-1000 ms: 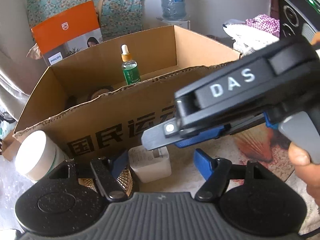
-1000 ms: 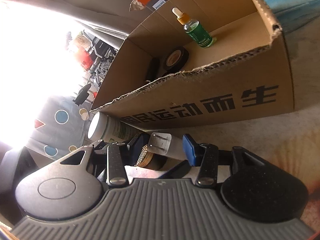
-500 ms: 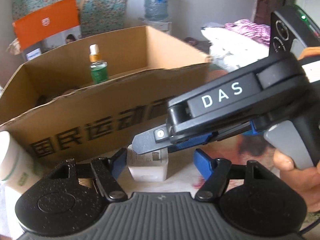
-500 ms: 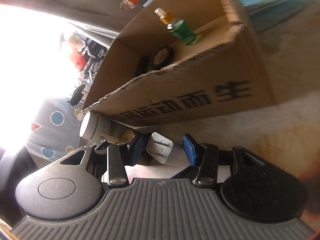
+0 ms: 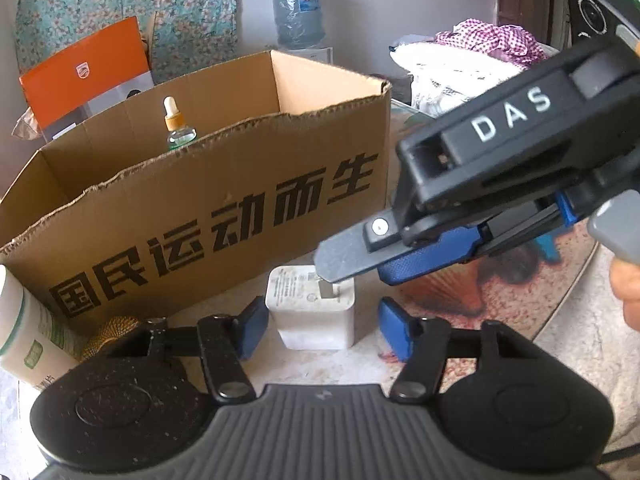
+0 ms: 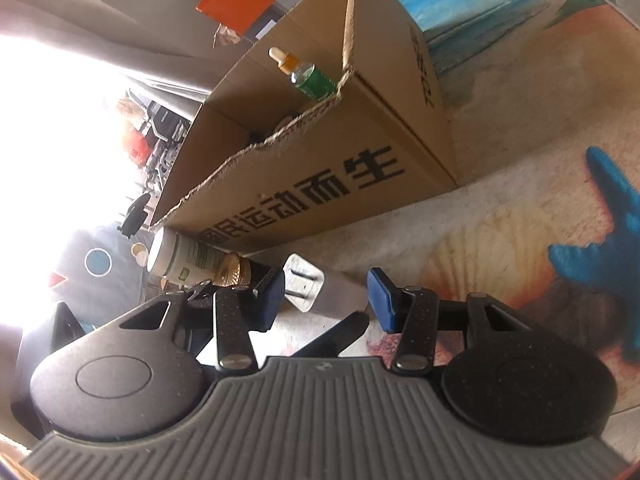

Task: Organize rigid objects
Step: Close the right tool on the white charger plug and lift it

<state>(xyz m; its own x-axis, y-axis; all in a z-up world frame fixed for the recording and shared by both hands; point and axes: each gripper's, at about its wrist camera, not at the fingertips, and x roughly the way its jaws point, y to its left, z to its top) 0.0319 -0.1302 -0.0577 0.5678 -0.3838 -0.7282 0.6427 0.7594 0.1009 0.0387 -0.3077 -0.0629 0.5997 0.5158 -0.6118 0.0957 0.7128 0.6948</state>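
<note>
My left gripper [image 5: 322,330] is closing, its blue pads [image 5: 252,330] either side of the white charger [image 5: 312,308] but not yet pressing it; a gap shows on both flanks, wider on the right pad's side. The charger stands on the mat just in front of the box [image 5: 200,216], prongs up, its short upright body squarely between my left fingers, so I judge this hand the nearer one and the one to take it. My right gripper [image 6: 326,298] is partway open and holds nothing; in its own view the charger [image 6: 302,286] sits toward its left pad [image 6: 270,300], off centre. Seen from the left wrist, a right finger [image 5: 352,252] hangs over the charger's top, which could foul a straight lift. Left of the charger, also against the box front, lie a gold-lidded jar [image 5: 110,332] and a white tub [image 5: 24,332]. Inside the box a dropper bottle [image 5: 178,126] stands upright.
</note>
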